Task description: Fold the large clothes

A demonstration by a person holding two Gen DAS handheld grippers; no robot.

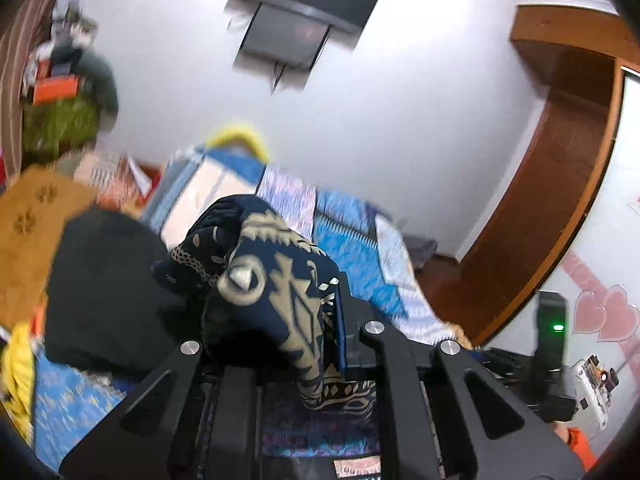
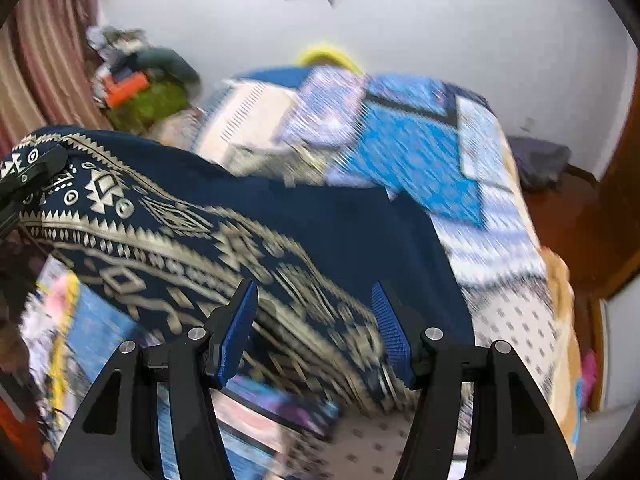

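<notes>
A navy garment with a beige geometric print (image 2: 224, 232) hangs stretched above the bed. My left gripper (image 1: 280, 312) is shut on a bunched corner of this garment (image 1: 276, 276), which drapes over its fingers and hides them. The left gripper also shows at the far left of the right wrist view (image 2: 28, 184), holding the cloth's raised end. My right gripper (image 2: 314, 320) is open, its blue pads (image 2: 240, 328) spread just above the hanging cloth, not touching it that I can see.
The bed carries a blue and white patterned cover (image 2: 460, 168). A black cloth (image 1: 104, 288) and a brown paw-print blanket (image 1: 32, 216) lie at the left. A pile of clothes (image 2: 140, 80) sits by the curtain. A wooden door frame (image 1: 560, 184) stands on the right.
</notes>
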